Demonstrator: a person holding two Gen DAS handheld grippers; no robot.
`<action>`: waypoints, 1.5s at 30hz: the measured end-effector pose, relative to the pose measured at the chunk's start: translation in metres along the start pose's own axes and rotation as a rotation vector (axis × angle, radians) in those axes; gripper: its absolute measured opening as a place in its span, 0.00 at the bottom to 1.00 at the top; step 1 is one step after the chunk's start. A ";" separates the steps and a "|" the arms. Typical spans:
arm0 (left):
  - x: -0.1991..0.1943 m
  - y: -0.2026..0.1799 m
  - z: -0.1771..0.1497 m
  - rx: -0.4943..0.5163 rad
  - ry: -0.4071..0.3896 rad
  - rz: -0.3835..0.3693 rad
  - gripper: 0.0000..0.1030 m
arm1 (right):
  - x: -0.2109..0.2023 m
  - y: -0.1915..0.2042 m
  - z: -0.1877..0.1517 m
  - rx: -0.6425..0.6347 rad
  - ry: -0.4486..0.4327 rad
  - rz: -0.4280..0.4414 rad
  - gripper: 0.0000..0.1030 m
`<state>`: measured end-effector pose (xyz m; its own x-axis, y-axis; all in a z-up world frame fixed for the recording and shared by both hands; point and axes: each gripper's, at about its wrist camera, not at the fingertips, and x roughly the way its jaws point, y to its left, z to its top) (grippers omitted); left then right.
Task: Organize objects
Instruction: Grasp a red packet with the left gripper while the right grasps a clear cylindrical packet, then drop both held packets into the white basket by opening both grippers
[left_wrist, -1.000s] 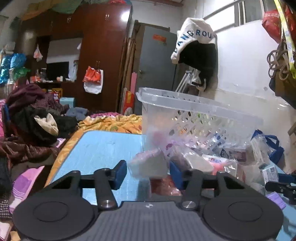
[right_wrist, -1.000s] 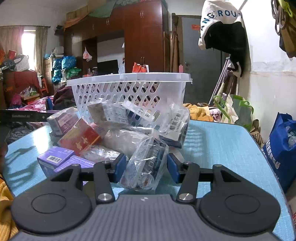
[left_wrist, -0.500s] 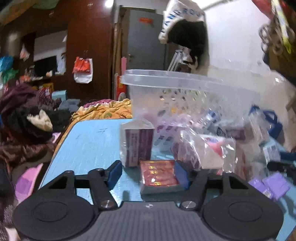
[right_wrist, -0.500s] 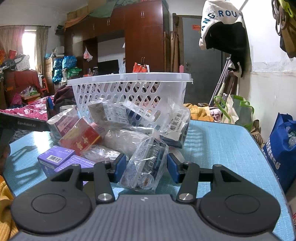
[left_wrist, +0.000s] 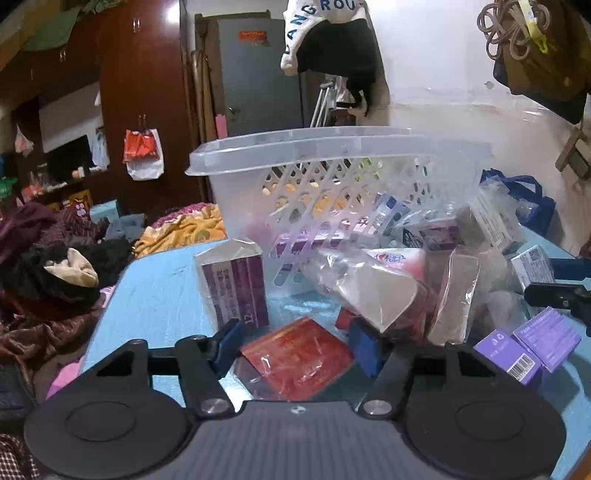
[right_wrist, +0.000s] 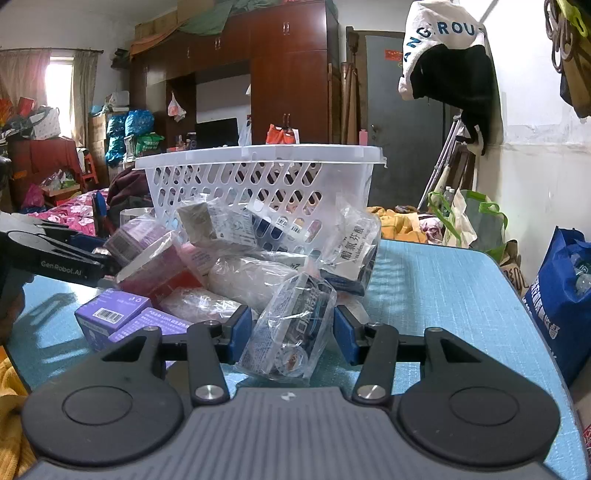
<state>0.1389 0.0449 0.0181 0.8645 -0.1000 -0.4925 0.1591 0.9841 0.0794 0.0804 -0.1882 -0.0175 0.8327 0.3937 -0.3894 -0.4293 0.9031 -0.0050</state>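
Left gripper (left_wrist: 293, 345): fingers about half apart and closing, a flat red packet in clear wrap (left_wrist: 295, 357) lying on the table between them; pads not yet pressing on it, small gaps show either side. A second ago these fingers bracketed a pale bagged item up against the pile; half a second ago they had spread wider over the red packet; now they narrow on it. Reads as one item let go and the next pick begun.

Right gripper (right_wrist: 291, 334): fingers part-way closed either side of a clear bag holding a dark printed box (right_wrist: 295, 328), which stands between the pads; firm contact cannot be told. Nothing has changed here across the second; this hand waits.

Just beyond the left fingers, a purple carton in plastic (left_wrist: 236, 286) stands upright, now apart from the heap. Right of it, the heap of bagged medicine boxes (left_wrist: 406, 280) leans against the white lattice basket (left_wrist: 332, 147). Two small purple boxes (left_wrist: 532, 343) lie at the pile's near right edge.

Blue table (right_wrist: 443, 280) carries everything. Judgement: sorting is early, most of the heap is outside the basket
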 end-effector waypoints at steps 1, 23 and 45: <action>-0.004 0.001 0.000 -0.007 -0.009 0.001 0.53 | 0.000 0.001 0.000 -0.003 -0.003 -0.003 0.51; -0.013 0.010 -0.015 0.102 0.040 -0.129 0.76 | -0.004 -0.003 -0.001 0.015 -0.032 0.010 0.46; -0.055 0.011 0.014 -0.011 -0.212 -0.066 0.51 | -0.040 -0.014 0.021 0.064 -0.178 -0.003 0.41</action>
<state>0.0999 0.0593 0.0586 0.9335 -0.1923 -0.3027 0.2148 0.9757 0.0428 0.0605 -0.2126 0.0171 0.8851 0.4098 -0.2206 -0.4081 0.9112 0.0553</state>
